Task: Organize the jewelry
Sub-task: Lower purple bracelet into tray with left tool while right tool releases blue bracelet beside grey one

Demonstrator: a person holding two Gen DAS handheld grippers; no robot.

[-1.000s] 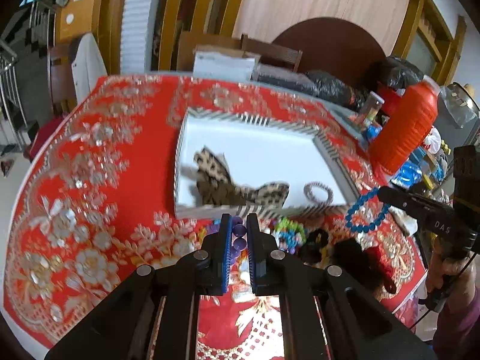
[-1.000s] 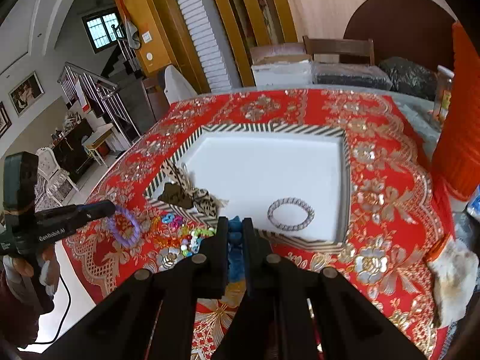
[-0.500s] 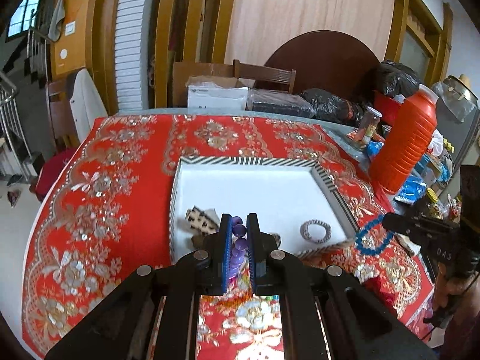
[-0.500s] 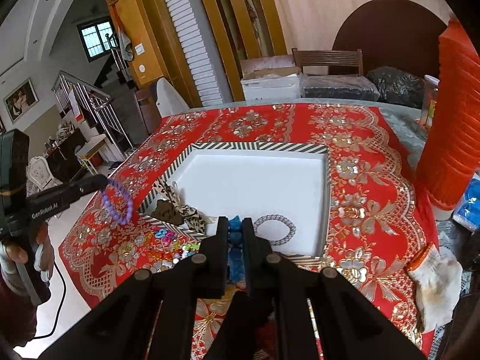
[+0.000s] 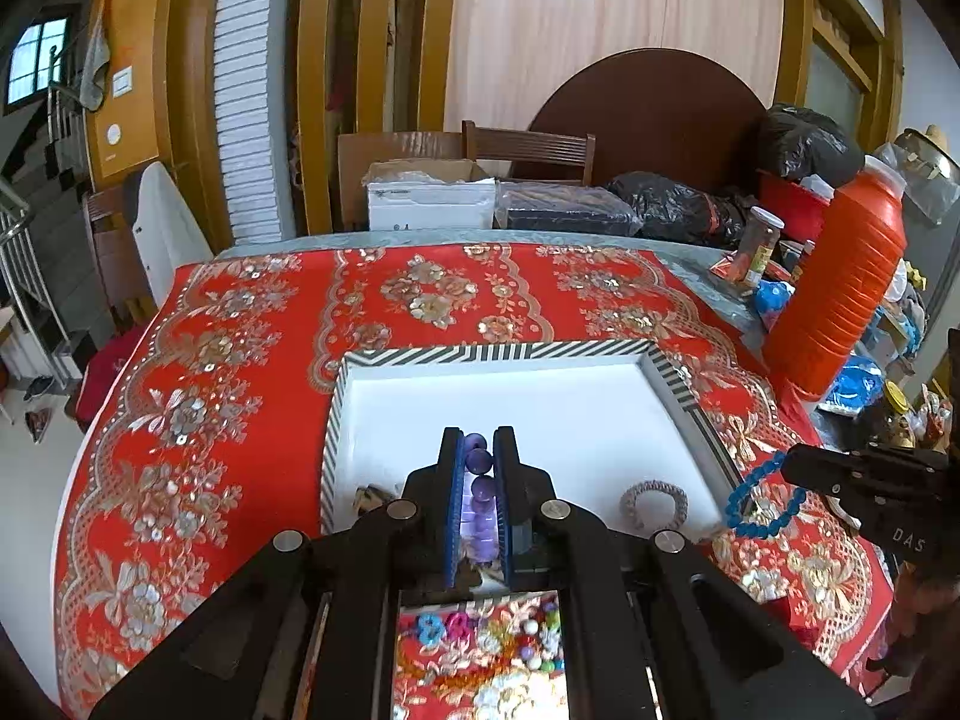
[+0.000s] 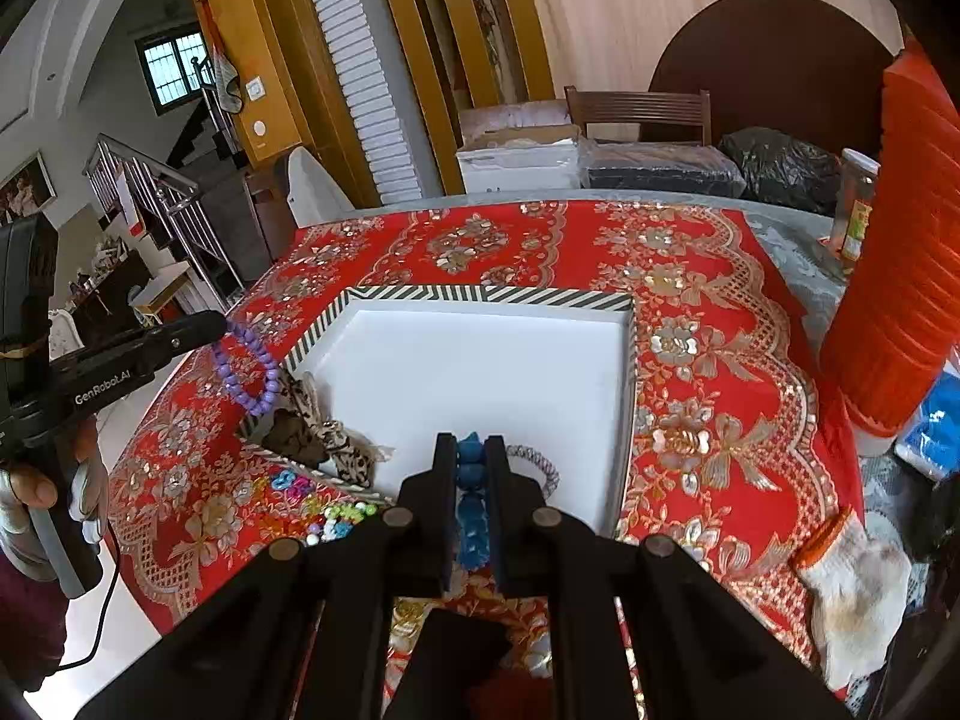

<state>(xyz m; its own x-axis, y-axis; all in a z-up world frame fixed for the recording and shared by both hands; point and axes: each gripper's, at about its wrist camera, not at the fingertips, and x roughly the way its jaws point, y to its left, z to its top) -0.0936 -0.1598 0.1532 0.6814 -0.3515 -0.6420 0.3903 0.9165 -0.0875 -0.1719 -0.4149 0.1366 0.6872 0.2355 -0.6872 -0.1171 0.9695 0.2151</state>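
We hold two claws above the table (image 5: 252, 324), which is covered with a red floral cloth. The left claw (image 5: 478, 450) is clenched on a purple bead bracelet (image 5: 480, 489); the beads sit between its two fingers, and in the right wrist view the bracelet hangs as a loop in the air beside the left edge of the tray (image 6: 480, 295). The right claw (image 6: 470, 450) is clenched on a blue bead bracelet (image 6: 471, 504); in the left wrist view the loop dangles just beside the near right corner of the tray.

The white tray with a striped rim lies flat on the table. Inside it, a leopard-print bow (image 6: 324, 435) rests at the near left corner and a grey ring bracelet (image 5: 653, 503) lies near the near right edge. A heap of coloured beads (image 6: 312, 507) lies on the cloth just in front of the tray. An orange jug (image 5: 840, 294) stands well to the right.
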